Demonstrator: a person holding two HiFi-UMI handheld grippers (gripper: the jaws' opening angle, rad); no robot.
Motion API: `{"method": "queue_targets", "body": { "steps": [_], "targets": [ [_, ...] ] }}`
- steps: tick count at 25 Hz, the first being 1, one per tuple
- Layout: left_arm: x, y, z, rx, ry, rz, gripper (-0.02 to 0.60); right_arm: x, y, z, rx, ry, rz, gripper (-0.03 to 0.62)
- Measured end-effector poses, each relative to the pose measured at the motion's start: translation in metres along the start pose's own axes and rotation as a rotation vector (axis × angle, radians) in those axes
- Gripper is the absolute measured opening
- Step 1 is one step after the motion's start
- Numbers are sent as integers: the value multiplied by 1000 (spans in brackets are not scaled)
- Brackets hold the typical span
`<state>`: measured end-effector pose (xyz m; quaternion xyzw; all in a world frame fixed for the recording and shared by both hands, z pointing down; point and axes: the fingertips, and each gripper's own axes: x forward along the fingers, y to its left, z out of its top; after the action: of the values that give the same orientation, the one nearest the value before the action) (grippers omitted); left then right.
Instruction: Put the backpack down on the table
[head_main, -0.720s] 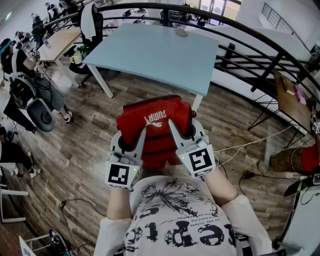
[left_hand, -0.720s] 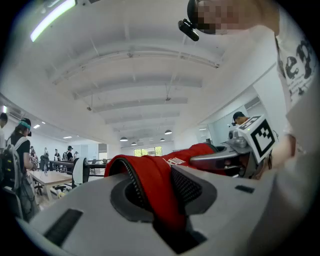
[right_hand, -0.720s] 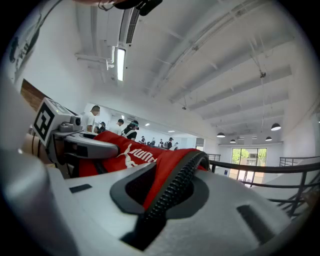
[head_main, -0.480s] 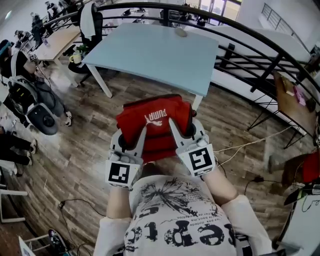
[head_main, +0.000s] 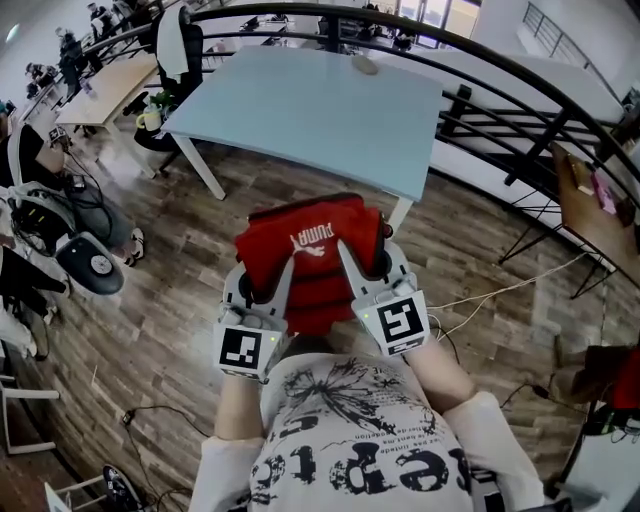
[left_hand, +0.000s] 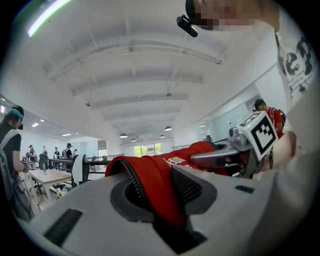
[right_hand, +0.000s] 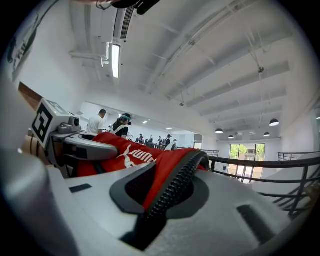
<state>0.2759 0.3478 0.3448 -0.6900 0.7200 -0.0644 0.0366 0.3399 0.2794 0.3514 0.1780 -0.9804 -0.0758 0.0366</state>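
Two tools, one load: both of mine are clamped on the red backpack, one at each side of it. My left tool has its jaws drawn narrow on a fold of red fabric edged with a black zipper, and its own view shows the cloth pinched right in the gap. My right tool is closed the same way on the opposite side, with a zipper-trimmed red fold running up between its jaws. Both tools lie level and point toward the bench.

The backpack is not on the bench. It hangs in the air on my side of the bench, above the wooden floor. Its far edge is just short of the bench's near corner, beside the white leg under that corner. Its broad face is turned up. The white lettering on that face reads upside down from my head, so the tops of the letters point away from the bench, toward me. The line of lettering runs crosswise, along the bench's near edge. A dark-trimmed edge of the backpack faces the bench, and the end away from the bench sags down between my tools. From above it looks about as wide as it is deep, so I cannot tell which way its long axis lies.

A small grey object sits at the bench's far edge, well apart from the backpack. A dark railing runs past the bench's right side.
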Motion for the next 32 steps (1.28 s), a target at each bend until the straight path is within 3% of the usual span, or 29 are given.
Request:
{"method": "queue_targets", "body": {
  "steps": [16, 24, 32],
  "targets": [
    [92, 183, -18, 71, -19, -56, 106, 198, -12, 13, 15, 11, -60, 48],
    [149, 238, -28, 42, 33, -63, 106, 275, -41, 6, 32, 41, -60, 49],
    [235, 289, -49, 83, -2, -59, 104, 355, -98, -17, 45, 54, -57, 49]
  ]
}}
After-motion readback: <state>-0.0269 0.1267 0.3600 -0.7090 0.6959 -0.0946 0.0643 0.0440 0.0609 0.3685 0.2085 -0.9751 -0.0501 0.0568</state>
